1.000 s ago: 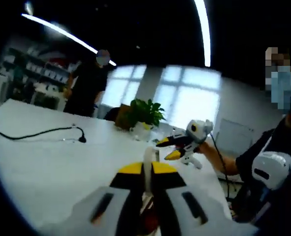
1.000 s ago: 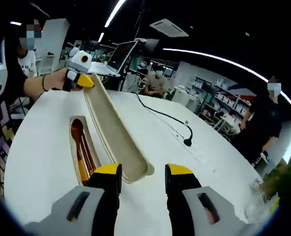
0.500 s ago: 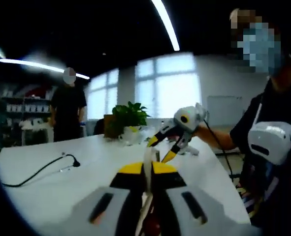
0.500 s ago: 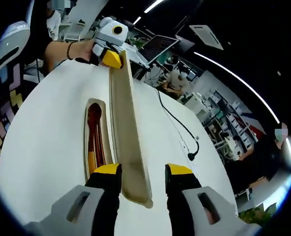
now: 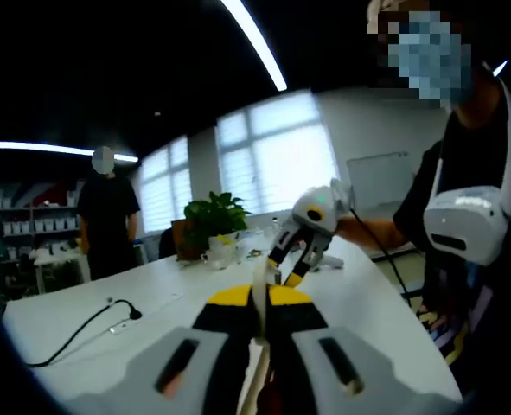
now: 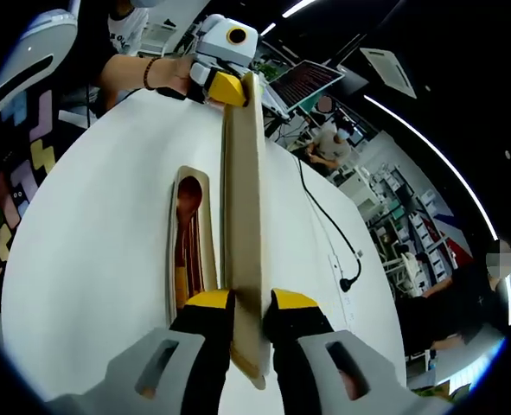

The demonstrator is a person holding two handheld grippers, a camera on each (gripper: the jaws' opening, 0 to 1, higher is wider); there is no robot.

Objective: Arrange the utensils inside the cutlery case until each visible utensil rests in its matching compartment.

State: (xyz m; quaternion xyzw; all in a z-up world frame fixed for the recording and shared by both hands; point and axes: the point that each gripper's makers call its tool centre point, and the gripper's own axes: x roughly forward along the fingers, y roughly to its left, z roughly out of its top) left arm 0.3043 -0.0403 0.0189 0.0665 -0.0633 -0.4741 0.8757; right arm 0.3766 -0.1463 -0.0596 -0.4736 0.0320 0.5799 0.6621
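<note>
Gripped at both ends: right gripper clamped on the near end of the cutlery case lid, left gripper clamped on its far end at 12 o'clock

Lying at 9 o'clock just beside the lid on the white table, the open case base with utensils inside

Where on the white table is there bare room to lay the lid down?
In the right gripper view, the table is bare between its near edge and the open case base. It is also bare past the lid, up to the black cable. The crowded strip is the middle, with the base, the lid, the left gripper and the right gripper.
</note>
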